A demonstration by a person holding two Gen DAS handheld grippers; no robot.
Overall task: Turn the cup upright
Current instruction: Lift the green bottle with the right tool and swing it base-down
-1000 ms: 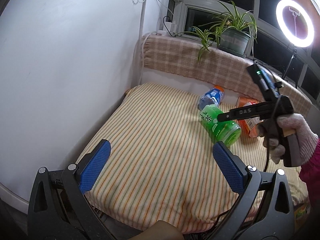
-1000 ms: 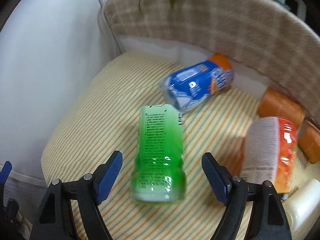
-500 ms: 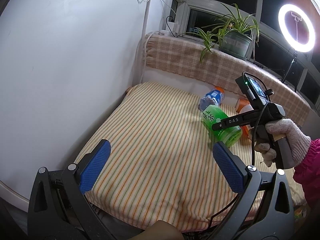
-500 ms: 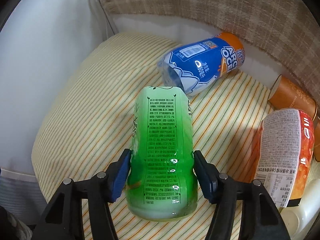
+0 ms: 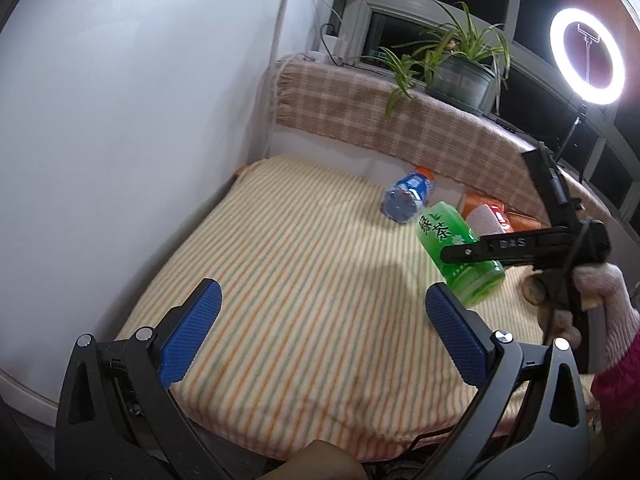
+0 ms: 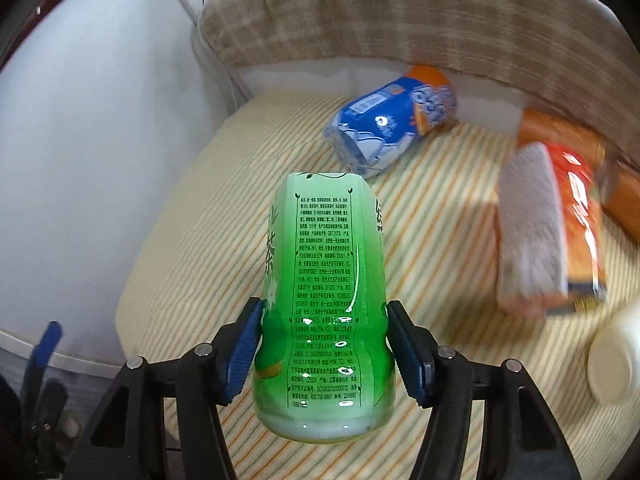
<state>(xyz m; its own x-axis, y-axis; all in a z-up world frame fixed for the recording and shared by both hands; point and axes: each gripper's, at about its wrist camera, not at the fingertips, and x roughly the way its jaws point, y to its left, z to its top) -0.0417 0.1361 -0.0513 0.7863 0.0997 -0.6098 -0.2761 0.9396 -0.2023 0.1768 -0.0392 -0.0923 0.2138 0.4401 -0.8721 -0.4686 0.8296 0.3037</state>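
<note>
Two blue pads of right gripper (image 6: 324, 344) clamped on green cup (image 6: 326, 300) near its closed end, cup tilted, open end raised off striped cushion (image 5: 304, 280). Left gripper (image 5: 320, 336) jaws wide apart, holding nothing, over cushion's near edge. Beyond: blue cup (image 6: 394, 120) and orange cup (image 6: 548, 224) lying on sides.

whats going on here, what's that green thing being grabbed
A person is working with two tools over a striped cushion. The right hand-held gripper is shut on the green cup, pads on both its sides, and the cup is tilted rather than upright. The left hand-held gripper is open and holds nothing. A blue cup and an orange cup lie on their sides nearby.
</note>
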